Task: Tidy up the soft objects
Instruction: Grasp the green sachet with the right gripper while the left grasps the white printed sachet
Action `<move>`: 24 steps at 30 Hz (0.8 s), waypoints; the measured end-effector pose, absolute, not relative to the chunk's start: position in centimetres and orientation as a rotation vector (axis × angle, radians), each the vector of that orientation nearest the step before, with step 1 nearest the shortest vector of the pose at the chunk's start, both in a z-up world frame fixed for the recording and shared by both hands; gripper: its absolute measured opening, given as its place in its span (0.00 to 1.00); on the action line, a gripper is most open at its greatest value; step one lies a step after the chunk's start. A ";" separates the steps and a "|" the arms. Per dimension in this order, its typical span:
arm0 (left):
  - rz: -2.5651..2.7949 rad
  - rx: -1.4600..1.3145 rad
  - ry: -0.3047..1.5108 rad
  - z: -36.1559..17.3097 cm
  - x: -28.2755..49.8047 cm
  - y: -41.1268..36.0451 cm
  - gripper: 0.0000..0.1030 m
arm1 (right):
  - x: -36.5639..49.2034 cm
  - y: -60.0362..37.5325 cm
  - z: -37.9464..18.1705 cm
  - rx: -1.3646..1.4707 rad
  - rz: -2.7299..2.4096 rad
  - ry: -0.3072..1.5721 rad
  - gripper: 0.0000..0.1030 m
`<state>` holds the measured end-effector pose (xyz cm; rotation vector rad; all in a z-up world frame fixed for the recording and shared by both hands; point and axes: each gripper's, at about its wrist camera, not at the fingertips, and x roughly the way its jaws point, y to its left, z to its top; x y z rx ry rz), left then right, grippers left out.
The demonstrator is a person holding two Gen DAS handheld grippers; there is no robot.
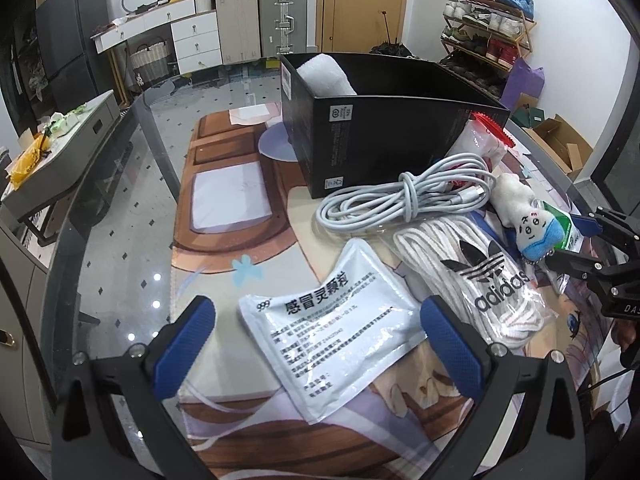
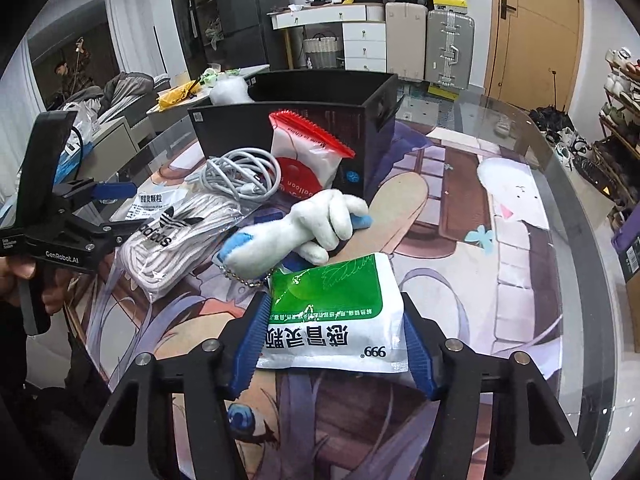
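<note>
A black box (image 1: 384,136) stands on the table with a white towel (image 1: 326,76) inside. In front of it lie a coiled grey cable (image 1: 404,196), a bag of white adidas laces (image 1: 472,276), a white plush toy (image 1: 528,220), a red-topped balloon pack (image 2: 308,152) and a white medicine packet (image 1: 340,336). My left gripper (image 1: 316,336) is open, its fingers either side of that white packet. My right gripper (image 2: 336,344) has its jaws closed against the sides of a green-and-white medicine packet (image 2: 336,312), beside the plush toy (image 2: 304,232).
The glass table (image 1: 132,216) carries a printed mat (image 1: 224,200). The left gripper shows in the right wrist view (image 2: 116,208) over the laces bag (image 2: 180,232). Suitcases, drawers and a shoe rack stand behind the table.
</note>
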<state>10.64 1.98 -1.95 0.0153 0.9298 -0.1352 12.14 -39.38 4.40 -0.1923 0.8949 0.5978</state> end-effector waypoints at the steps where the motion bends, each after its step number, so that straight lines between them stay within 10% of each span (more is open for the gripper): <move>1: -0.133 0.022 0.929 -1.9 10.6 1.9 1.00 | 12.1 -39.5 4.5 -0.191 0.598 0.894 0.57; 24: -0.251 0.191 0.927 -1.6 9.6 0.9 1.00 | 11.8 -40.9 5.2 -0.154 0.579 0.881 0.50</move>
